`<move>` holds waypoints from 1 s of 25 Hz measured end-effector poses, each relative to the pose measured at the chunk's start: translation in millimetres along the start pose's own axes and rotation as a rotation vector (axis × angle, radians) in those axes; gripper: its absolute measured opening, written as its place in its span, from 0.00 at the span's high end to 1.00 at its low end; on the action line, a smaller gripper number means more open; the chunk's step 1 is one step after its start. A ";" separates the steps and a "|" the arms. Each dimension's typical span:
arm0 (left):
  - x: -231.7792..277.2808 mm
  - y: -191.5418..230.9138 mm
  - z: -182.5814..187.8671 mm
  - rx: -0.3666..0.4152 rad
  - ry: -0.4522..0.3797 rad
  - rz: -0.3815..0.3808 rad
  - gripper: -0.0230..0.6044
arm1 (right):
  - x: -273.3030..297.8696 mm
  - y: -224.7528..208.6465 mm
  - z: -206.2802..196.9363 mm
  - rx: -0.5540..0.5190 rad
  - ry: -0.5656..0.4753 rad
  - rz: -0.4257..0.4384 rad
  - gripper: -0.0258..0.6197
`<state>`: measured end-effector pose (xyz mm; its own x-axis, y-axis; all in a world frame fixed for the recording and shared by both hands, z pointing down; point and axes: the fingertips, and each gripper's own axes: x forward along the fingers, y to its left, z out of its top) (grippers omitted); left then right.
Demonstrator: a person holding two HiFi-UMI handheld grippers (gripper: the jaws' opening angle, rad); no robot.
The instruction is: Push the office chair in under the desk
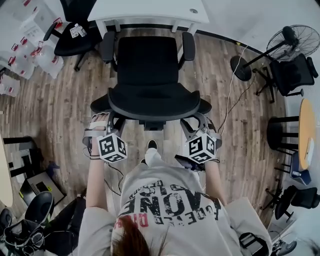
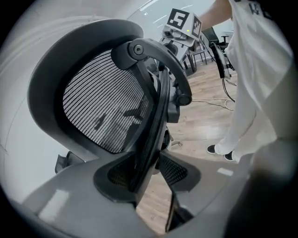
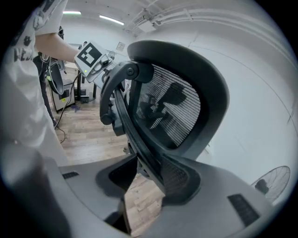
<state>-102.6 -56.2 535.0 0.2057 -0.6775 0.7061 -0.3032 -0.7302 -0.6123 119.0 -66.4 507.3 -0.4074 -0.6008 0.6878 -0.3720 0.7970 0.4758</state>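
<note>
A black office chair [image 1: 150, 65] stands in the middle of the head view, its seat facing the white desk [image 1: 150, 12] at the top and partly under its edge. The mesh backrest [image 1: 152, 102] is nearest to me. My left gripper [image 1: 101, 120] clasps the backrest's left edge and my right gripper [image 1: 196, 122] its right edge. In the left gripper view the dark frame of the backrest [image 2: 100, 107] runs down between the jaws of the left gripper [image 2: 149, 179], which close on it. The right gripper [image 3: 146, 179] holds the backrest [image 3: 174, 111] frame the same way.
A second black chair [image 1: 72, 40] stands at the desk's left end, beside white boxes [image 1: 30, 55]. A floor fan [image 1: 295, 42], dark stools and a round table [image 1: 306, 125] fill the right side. A cable [image 1: 230, 95] trails over the wood floor.
</note>
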 end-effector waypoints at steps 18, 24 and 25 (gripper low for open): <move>26.9 31.1 -3.8 -0.032 0.043 0.037 0.67 | 25.6 -28.6 7.9 -0.028 -0.027 -0.009 0.72; 36.7 44.5 -7.7 -0.023 0.029 0.033 0.67 | 36.2 -37.2 13.3 -0.014 -0.006 -0.015 0.72; 38.3 46.3 -7.4 -0.019 0.023 0.033 0.67 | 38.2 -39.3 13.5 -0.011 0.005 -0.018 0.72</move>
<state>-115.6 -115.3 536.3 0.1744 -0.6986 0.6939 -0.3275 -0.7057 -0.6283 106.9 -121.6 507.4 -0.3971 -0.6146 0.6816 -0.3700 0.7868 0.4939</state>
